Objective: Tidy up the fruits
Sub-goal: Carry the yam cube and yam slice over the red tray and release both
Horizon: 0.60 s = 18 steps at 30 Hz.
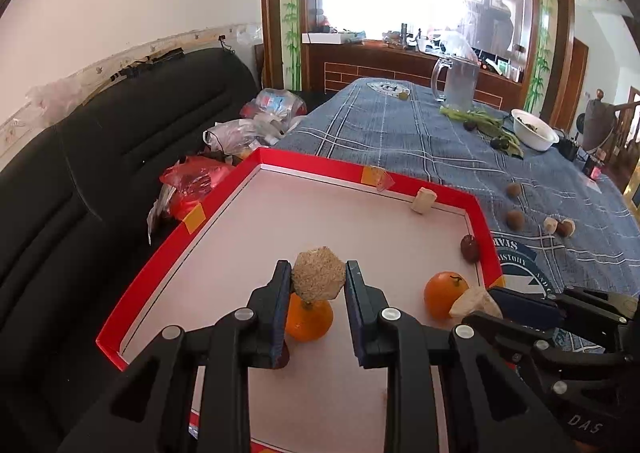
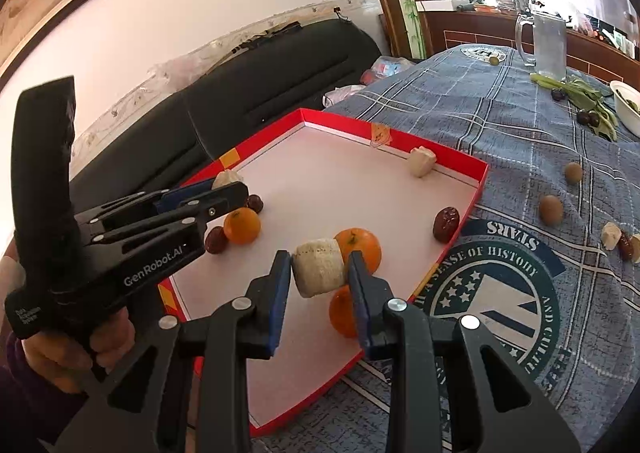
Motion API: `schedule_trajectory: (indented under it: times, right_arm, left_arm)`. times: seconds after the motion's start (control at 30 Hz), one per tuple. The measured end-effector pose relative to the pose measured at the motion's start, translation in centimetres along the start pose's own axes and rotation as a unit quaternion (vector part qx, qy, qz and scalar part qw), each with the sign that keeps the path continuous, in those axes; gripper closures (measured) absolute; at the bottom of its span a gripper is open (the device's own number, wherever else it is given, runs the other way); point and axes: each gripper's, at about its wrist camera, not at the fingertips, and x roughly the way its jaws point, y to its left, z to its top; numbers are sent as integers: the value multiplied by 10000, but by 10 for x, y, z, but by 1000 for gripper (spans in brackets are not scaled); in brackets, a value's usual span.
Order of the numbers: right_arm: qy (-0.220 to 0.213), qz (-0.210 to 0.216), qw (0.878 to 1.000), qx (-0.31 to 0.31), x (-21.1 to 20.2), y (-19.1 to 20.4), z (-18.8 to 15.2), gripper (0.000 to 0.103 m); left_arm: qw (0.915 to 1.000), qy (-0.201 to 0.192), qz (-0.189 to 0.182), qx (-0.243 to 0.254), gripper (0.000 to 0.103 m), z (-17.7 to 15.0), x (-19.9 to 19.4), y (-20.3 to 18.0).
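Starting at the left, our left hand-held gripper (image 1: 318,285) is clamped on a pale, rough-surfaced hexagonal chunk (image 1: 318,280), and it hangs over the left part of the red-rimmed tray (image 1: 168,249). Directly below the chunk sits an orange (image 1: 309,319) on the tray floor, with dark red dates (image 2: 216,240) just beside it in the right wrist view.

Moving right, our right hand-held gripper (image 2: 319,273) is closed on a pale cylindrical chunk (image 2: 319,273), sugarcane by the look of it, held above the near right part of the tray. Two more oranges (image 2: 360,247) lie under and behind it. Farther right a single date (image 2: 446,224) rests against the tray's right wall, and a cut pale chunk (image 2: 421,161) lies at the far wall.

Beyond the tray, on the tabletop (image 2: 520,141) with its blue plaid cloth, several pieces are not yet gathered: two brownish round fruits (image 2: 551,209) and a small cluster of pale pieces and dates (image 2: 618,239) near the right edge.

We judge this to be the placing step, with both loads carried over the tray and not yet set down. The next move calls for lowering each chunk onto a bare patch of tray floor, clear of the oranges beneath so nothing rolls, then opening the jaws and going back for the loose fruit on the cloth.
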Motion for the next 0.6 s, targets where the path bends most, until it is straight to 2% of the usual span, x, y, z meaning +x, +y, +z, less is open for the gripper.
schedule_trajectory:
  times: [0.27, 0.6]
  right_arm:
    - [1, -5, 10000, -74, 4, -1, -2, 71]
    - [6, 153, 9991, -394, 7, 13, -7, 71]
  left_arm:
    - [9998, 208, 23, 38, 77, -4, 10, -4]
    - [9997, 206, 119, -6, 77, -2, 12, 1]
